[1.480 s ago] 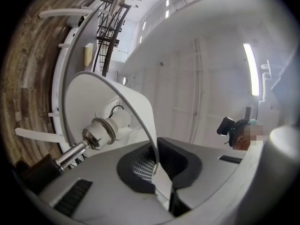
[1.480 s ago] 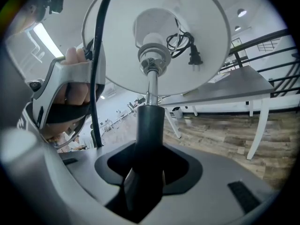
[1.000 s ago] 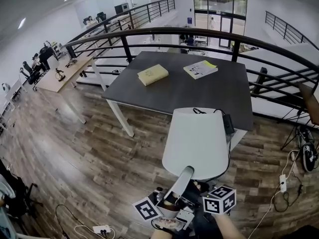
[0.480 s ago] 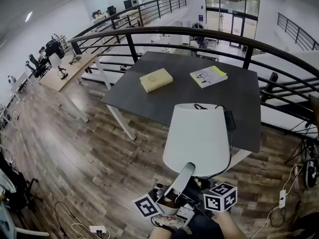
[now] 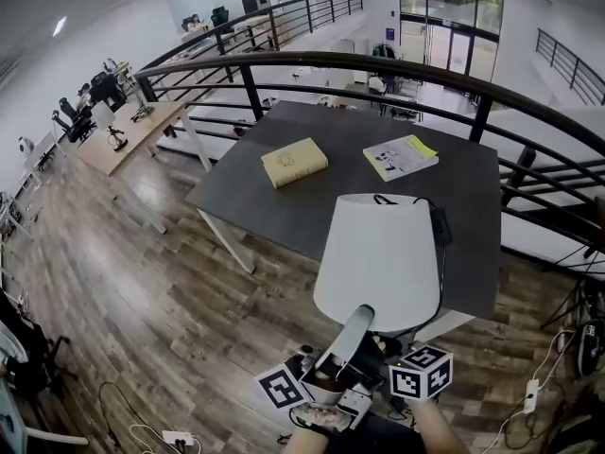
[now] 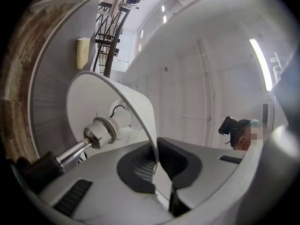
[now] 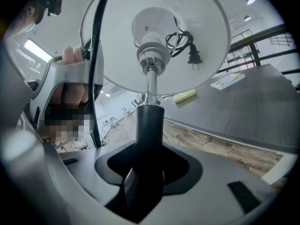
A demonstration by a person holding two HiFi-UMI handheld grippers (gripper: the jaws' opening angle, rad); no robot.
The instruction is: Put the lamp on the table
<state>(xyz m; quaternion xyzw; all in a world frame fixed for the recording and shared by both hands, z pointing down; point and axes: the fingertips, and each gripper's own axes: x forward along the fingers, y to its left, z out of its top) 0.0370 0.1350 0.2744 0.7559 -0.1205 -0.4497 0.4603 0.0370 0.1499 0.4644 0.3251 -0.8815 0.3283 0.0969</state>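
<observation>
The lamp's white shade [image 5: 383, 258] hangs over the near edge of the dark grey table [image 5: 274, 206], carried by both grippers. My left gripper [image 5: 355, 322] reaches up from the bottom of the head view. In the left gripper view it [image 6: 157, 168] is shut on the thin rim of the shade [image 6: 117, 90], with the bulb socket [image 6: 100, 132] to the left. My right gripper [image 7: 147, 172] is shut on the lamp's black stem [image 7: 149, 130] below the shade [image 7: 154, 55]. Its marker cube [image 5: 421, 371] shows beside the left one. The lamp's black cord and plug [image 7: 184, 43] lie bundled inside the shade.
A yellow book [image 5: 295, 162] and a booklet [image 5: 401, 156] lie on the far half of the table. A curved black railing [image 5: 331, 60] runs behind it. Wood floor [image 5: 142, 291] spreads to the left, with cables and a power strip [image 5: 175, 437] near my feet.
The lamp and both grippers have come closer to the table, whose near edge now lies under the shade. Both grips are unchanged.
</observation>
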